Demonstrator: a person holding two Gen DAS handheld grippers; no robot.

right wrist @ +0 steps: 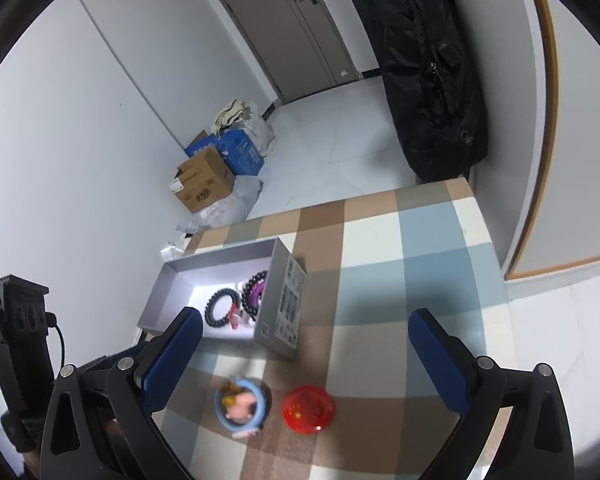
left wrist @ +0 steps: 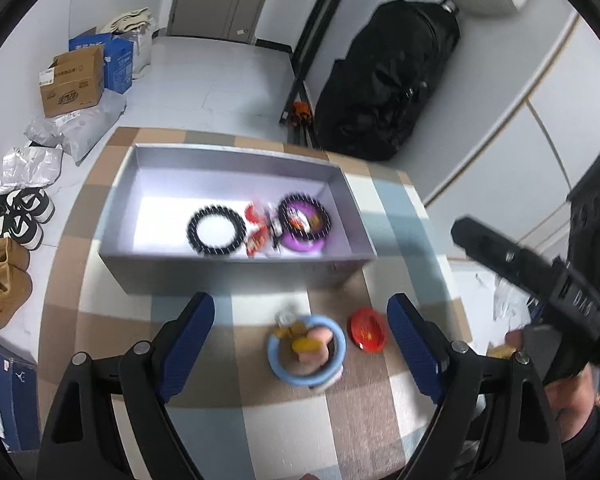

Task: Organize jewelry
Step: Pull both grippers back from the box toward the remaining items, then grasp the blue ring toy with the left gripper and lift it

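A light-blue bangle [left wrist: 307,350] lies flat on the checked tablecloth [left wrist: 384,408], just in front of the open grey box [left wrist: 236,268] and just beside a red round piece [left wrist: 368,333]. Small charms, one yellow, one pinkish, sit inside its ring; blur makes them hard to identify. The left gripper [left wrist: 300,354] stands with its jaws well apart, the bangle between the blue pads and touched by neither. The right gripper [right wrist: 304,364] is likewise wide open and empty above both pieces. The bangle looks light, rigid and probably smooth, so likely to slip; pinching across the ring from outside seems the safest hold. A black beaded bracelet [left wrist: 216,232] and a purple one [left wrist: 305,224] already lie in the box.
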